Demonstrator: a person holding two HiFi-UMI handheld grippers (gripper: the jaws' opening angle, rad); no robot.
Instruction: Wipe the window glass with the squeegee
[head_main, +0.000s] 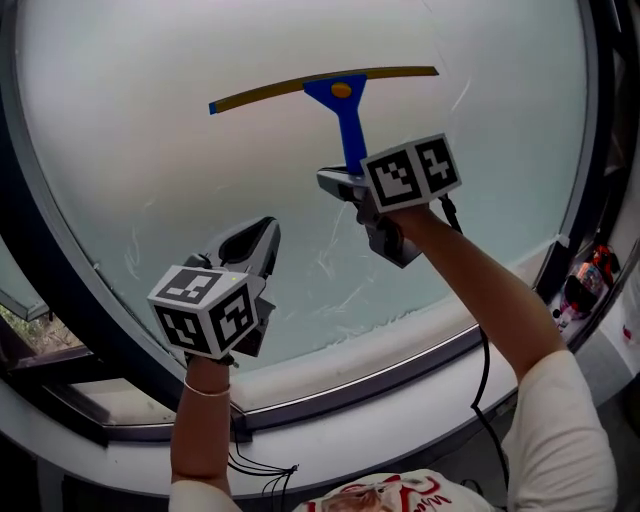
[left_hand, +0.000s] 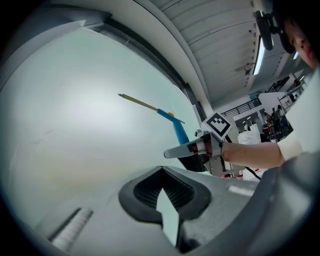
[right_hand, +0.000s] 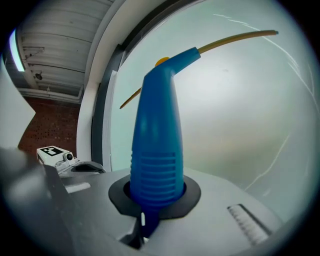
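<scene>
frosted window glass filled the background, marked lower down with thin pale streaks. one squeegee was gripped by its blue handle in the closed right claw. its single blade was laid across the upper pane, presumably so that a full stroke could be drawn downward. the left claw was seen shut and empty, lower and to the left, likely held clear of the blade's path. two claws were counted.

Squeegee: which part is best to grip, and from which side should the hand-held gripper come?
The ribbed lower end of the blue handle, approached from below along its length. The handle hangs down from the blade, which lies across the window glass; the right hand-held gripper is shut on exactly that part.
</scene>
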